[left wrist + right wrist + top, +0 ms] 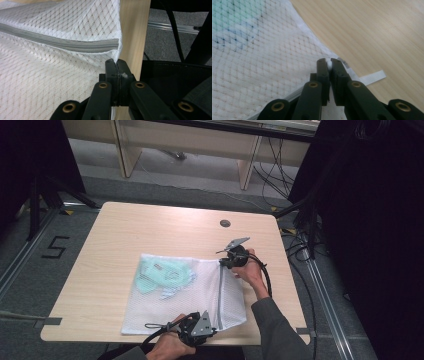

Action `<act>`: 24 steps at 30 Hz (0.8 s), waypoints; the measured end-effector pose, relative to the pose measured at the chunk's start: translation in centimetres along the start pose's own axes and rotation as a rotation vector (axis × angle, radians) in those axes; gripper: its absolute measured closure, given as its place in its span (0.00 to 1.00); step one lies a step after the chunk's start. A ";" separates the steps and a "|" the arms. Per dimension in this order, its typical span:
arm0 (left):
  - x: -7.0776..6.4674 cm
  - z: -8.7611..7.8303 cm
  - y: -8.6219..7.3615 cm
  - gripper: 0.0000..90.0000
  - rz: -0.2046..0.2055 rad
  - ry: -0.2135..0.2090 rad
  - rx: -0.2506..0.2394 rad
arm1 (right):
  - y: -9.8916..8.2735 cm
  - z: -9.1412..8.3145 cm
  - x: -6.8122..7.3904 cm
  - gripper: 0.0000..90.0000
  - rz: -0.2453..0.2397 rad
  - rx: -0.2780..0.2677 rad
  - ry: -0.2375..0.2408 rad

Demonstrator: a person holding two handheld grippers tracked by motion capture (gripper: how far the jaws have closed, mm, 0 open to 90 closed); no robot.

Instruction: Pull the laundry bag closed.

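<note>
Mesh bag (185,295) lies flat on the bench (125,235), toward its near right part, with a grey zipper (220,295) running front to back near the bag's right end. Inside, at the upper left, sits a pale green garment (162,272), seen through the netting.

From above, the left gripper (212,332) is at the bag's near edge by the zipper's near end, and the right gripper (222,262) at the far end of the zipper — but how the jaws stand cannot be told from there. The gripper views settle it. In the left gripper view the left gripper (116,62) has its jaws closed together on the bag's corner (116,56), just below the zipper (75,45), right at the bench edge (132,37). In the right gripper view the right gripper (329,62) has its jaws nearly closed, pinching a bit of white fabric at the bag's edge; a white ribbon tab (372,76) trails onto the wood beside them, and the green cloth (234,17) shows faintly through the mesh.

Around the bench: a round grommet (225,223) near the far edge, a "5" (54,246) marked on the floor to the left, black drapes on both sides, and cables (280,165) on the floor beyond. A grey sleeve (277,330) covers the right forearm.
</note>
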State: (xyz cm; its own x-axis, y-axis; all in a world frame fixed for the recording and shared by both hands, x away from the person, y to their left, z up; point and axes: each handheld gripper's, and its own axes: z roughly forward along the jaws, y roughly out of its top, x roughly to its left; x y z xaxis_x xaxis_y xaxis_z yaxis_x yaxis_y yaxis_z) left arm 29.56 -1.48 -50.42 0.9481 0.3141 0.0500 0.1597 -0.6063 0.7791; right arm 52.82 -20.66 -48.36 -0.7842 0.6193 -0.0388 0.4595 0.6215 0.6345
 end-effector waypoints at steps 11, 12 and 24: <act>0.6 -0.3 0.4 0.99 -0.041 -0.008 -0.020 | 0.0 0.1 0.0 0.96 0.014 -0.010 -0.012; 0.6 -0.3 0.4 0.99 -0.033 -0.007 -0.009 | 0.0 0.1 -0.1 0.96 0.015 -0.010 -0.010; 1.7 -0.1 -0.2 0.98 -0.084 -0.045 -0.009 | -0.2 0.3 -0.2 0.95 0.008 -0.019 -0.028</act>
State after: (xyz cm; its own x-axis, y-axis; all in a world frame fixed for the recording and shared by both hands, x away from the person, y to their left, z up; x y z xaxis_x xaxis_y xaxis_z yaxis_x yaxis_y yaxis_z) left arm 31.08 -0.73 -50.44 0.9428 0.3305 -0.0440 0.2374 -0.5724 0.7848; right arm 53.03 -20.76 -48.67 -0.7684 0.6376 -0.0551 0.4577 0.6077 0.6490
